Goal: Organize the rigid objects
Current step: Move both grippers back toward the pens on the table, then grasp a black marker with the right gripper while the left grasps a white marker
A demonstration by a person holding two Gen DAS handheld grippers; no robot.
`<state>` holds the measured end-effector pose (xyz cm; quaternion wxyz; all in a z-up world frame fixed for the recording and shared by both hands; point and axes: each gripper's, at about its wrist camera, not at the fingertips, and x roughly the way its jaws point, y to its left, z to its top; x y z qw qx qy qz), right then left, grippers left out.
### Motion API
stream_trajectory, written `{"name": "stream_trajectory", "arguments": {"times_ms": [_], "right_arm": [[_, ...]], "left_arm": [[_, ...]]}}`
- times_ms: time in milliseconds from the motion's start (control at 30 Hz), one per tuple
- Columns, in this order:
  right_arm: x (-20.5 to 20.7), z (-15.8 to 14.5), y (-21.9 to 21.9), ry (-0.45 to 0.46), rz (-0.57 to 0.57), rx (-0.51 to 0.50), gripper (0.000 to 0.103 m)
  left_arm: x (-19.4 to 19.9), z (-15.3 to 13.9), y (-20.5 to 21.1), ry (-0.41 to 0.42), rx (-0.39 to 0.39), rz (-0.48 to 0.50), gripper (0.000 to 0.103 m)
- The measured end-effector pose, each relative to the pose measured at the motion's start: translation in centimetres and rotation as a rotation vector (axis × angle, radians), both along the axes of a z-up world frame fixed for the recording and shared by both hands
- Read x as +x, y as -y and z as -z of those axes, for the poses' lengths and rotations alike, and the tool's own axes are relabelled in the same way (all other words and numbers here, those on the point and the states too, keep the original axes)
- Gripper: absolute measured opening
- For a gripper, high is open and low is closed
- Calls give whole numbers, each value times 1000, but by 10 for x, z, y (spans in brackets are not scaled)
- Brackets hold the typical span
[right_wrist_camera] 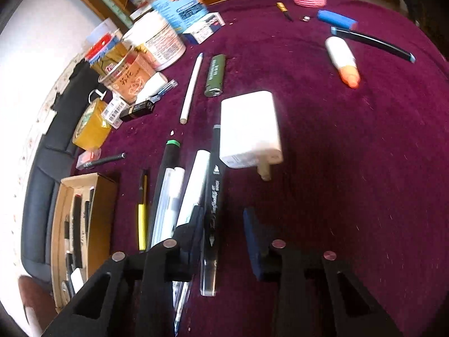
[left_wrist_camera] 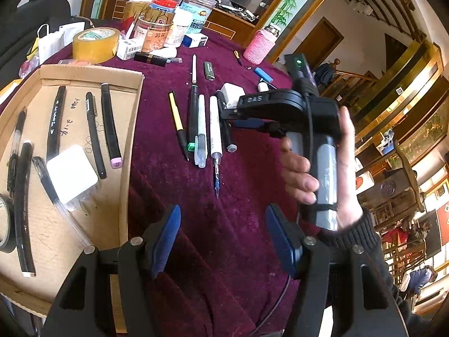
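Observation:
A row of pens and markers (left_wrist_camera: 200,126) lies on the maroon cloth; it also shows in the right wrist view (right_wrist_camera: 193,191). A black art marker (right_wrist_camera: 212,210) lies between my right gripper's (right_wrist_camera: 224,224) open fingers. A white charger plug (right_wrist_camera: 249,129) lies just beyond it. My right gripper (left_wrist_camera: 247,120) shows in the left wrist view over the marker's far end. My left gripper (left_wrist_camera: 221,238) is open and empty above bare cloth. A cardboard tray (left_wrist_camera: 132,129) at the left holds several pens and a white plug (left_wrist_camera: 71,174).
Jars, bottles, a tape roll (left_wrist_camera: 95,43) and small boxes crowd the table's far side. A pink knitted bottle (left_wrist_camera: 259,46), a green lighter (left_wrist_camera: 209,70), a blue lighter (right_wrist_camera: 336,19) and an orange-tipped white tube (right_wrist_camera: 342,60) lie on the cloth.

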<state>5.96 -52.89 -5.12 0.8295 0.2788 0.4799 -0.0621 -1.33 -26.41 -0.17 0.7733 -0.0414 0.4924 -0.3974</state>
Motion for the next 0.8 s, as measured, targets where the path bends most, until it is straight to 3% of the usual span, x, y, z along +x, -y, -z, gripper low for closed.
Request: {"name": "stream_trajectory", "arguments": {"times_ms": [67, 133, 267, 600, 800], "right_arm": [[5, 1, -2, 2, -6, -15, 29], [6, 0, -5, -3, -18, -40, 18], [-7, -1, -5, -11, -33, -37, 18], [-107, 2, 3, 53, 3, -47, 17], [-114, 7, 13, 93, 30, 25, 17]], "left_arm": [[0, -1, 0, 6, 7, -2, 62], [0, -1, 0, 7, 11, -6, 62], [1, 0, 3, 2, 19, -8, 62], [10, -4, 47, 33, 82, 35, 62], [42, -9, 87, 31, 140, 56, 62]]}}
